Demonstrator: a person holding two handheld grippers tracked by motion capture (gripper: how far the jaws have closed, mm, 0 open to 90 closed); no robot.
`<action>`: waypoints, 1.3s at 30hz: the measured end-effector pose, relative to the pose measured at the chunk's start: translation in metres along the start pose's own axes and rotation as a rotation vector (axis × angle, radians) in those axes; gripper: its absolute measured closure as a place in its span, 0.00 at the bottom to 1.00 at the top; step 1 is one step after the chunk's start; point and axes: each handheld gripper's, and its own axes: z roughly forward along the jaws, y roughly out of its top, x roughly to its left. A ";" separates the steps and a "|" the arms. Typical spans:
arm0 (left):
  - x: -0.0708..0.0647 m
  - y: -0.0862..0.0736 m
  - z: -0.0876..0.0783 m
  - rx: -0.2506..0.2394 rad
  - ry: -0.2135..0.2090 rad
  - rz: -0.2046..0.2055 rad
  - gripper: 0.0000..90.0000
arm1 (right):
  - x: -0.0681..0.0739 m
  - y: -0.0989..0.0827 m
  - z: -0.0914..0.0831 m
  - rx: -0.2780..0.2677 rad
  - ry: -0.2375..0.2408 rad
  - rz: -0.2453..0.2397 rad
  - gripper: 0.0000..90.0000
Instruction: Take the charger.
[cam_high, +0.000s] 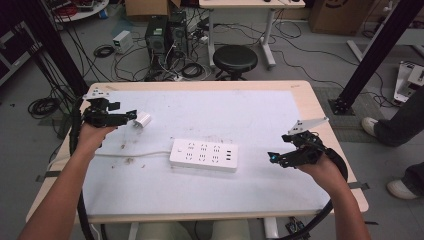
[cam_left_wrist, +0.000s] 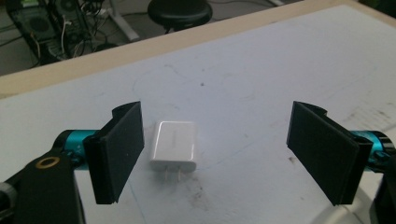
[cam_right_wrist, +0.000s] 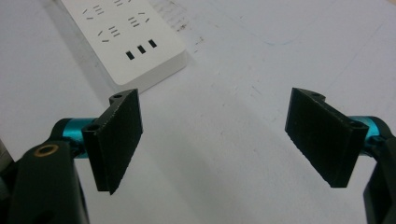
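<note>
The white charger (cam_left_wrist: 173, 144) lies flat on the counter (cam_high: 260, 112) at its left side, well left of the power strip (cam_high: 204, 155). It looks light, rigid and smooth-shelled, likely to slip; best pinched across its flat faces, clear of the prongs. The left gripper (cam_left_wrist: 217, 154) fingers stand wide around it, touching nothing; the right gripper (cam_right_wrist: 224, 140) fingers are wide and empty

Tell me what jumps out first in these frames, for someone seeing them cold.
The white power strip lies mid-table on the pale mat, its cord running off to the left. At the table's left the left gripper has its jaws spread wide around a small white charger plug, which lies flat with its prongs toward the camera and close to one jaw. The right gripper, also open, hovers over bare mat right of the strip.
</note>
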 end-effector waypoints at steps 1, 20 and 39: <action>0.002 -0.001 0.004 0.009 0.001 0.000 0.21 | 0.000 0.000 0.001 0.000 -0.001 -0.002 0.22; 0.023 -0.023 0.067 0.140 0.016 -0.020 0.21 | -0.002 0.002 0.009 0.037 -0.002 0.018 0.22; 0.030 -0.036 0.093 0.254 0.045 -0.034 0.25 | -0.003 0.003 0.011 0.051 -0.008 0.028 0.22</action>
